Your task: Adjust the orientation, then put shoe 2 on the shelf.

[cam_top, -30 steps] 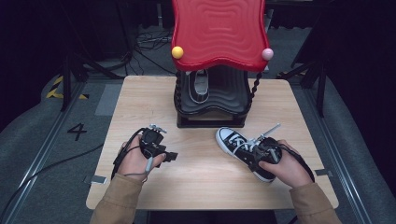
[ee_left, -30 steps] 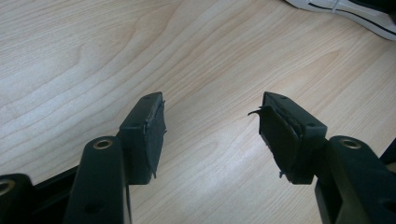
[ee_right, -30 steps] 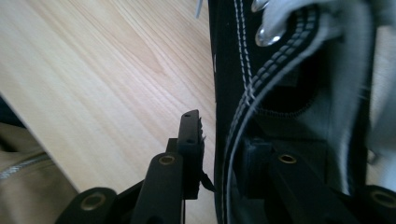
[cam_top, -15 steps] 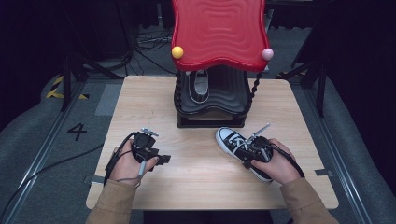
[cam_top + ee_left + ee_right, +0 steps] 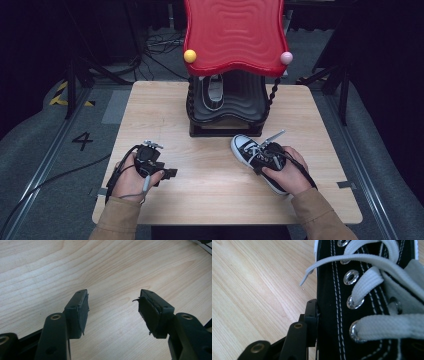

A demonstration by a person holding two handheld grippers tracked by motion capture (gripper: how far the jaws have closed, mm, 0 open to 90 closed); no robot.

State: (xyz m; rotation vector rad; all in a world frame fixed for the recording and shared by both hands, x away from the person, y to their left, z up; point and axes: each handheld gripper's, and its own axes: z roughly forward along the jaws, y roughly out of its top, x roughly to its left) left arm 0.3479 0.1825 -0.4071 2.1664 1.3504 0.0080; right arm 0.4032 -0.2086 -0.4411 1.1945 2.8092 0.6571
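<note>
A black high-top sneaker with white laces lies on the wooden table, toe toward the shoe rack. My right gripper sits over its middle, with the sneaker between the jaws. One pad lies against the canvas side; the other jaw is hidden behind the shoe. These jaws have just been opening. My left gripper rests low over bare wood at the near left. It is open with nothing between its pads.
The black rack stands at the table's far middle under a wavy red top with a yellow ball and a pink ball. A second sneaker sits inside it. Cables trail off the table's left edge.
My left hand has drifted a little toward the near edge. My right hand has slid slightly left along the sneaker, which has stayed in place.
</note>
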